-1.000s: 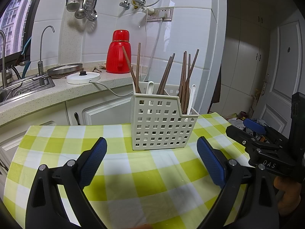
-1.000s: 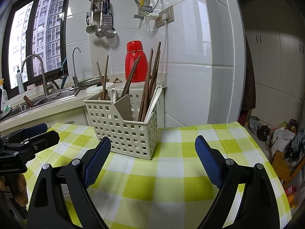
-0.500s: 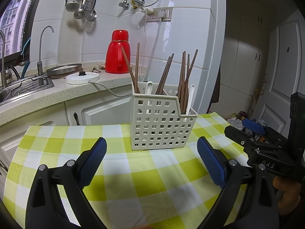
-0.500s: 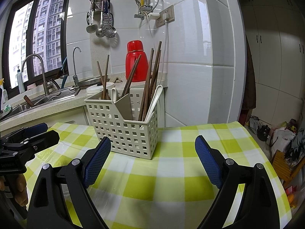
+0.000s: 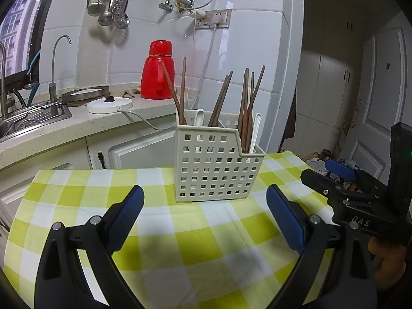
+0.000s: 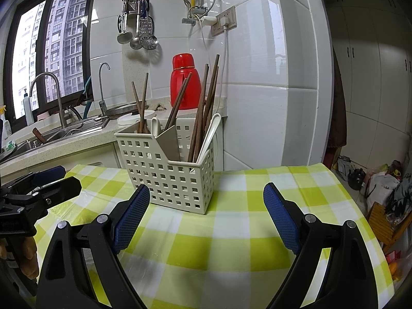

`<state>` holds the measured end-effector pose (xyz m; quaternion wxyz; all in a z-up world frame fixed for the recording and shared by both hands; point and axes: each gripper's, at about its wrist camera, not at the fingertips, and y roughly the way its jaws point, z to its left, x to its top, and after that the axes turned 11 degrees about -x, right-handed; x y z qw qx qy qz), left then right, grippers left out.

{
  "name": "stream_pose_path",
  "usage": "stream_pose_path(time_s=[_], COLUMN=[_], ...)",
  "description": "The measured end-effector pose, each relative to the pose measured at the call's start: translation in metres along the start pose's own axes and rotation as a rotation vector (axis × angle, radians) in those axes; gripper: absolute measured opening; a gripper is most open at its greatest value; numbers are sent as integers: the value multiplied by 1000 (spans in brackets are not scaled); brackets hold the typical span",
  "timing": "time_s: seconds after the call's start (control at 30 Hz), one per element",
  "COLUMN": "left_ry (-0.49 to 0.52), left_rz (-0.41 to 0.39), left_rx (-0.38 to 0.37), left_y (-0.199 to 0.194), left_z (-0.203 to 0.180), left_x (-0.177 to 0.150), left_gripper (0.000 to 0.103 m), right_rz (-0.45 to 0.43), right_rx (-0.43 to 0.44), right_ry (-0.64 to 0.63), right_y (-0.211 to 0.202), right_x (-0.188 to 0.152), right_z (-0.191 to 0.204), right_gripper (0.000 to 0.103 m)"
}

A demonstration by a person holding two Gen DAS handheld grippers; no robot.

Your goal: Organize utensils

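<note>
- My left fingers (image 5: 203, 217) are spread apart, holding nothing, just in front of the caddy (image 5: 213, 164).
- My right fingers (image 6: 206, 216) likewise gape before the caddy, chopsticks (image 6: 203, 113) standing inside.

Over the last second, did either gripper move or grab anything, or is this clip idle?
Nearly idle. The left gripper drifted very slightly; nothing was grasped or released. Both it and the right gripper stay open and empty, and the utensil caddy with its chopsticks and spoons is unchanged on the checked tablecloth.
</note>
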<state>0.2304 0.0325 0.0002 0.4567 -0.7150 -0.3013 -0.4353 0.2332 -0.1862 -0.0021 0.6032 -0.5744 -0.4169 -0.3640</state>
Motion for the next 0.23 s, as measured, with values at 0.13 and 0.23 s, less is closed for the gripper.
stream_pose_path(time_s=[0.13,0.23], left_ry=[3,5], left_rz=[-6,-5], left_rx=[4,4], left_y=[-1,-2], left_z=[1,1], left_x=[0,0], left_gripper=[95,96], right_rz=[0,1], right_rx=[0,2], right_ry=[0,-1], right_y=[0,0], right_x=[0,-1], right_z=[0,0], right_gripper=[84,84])
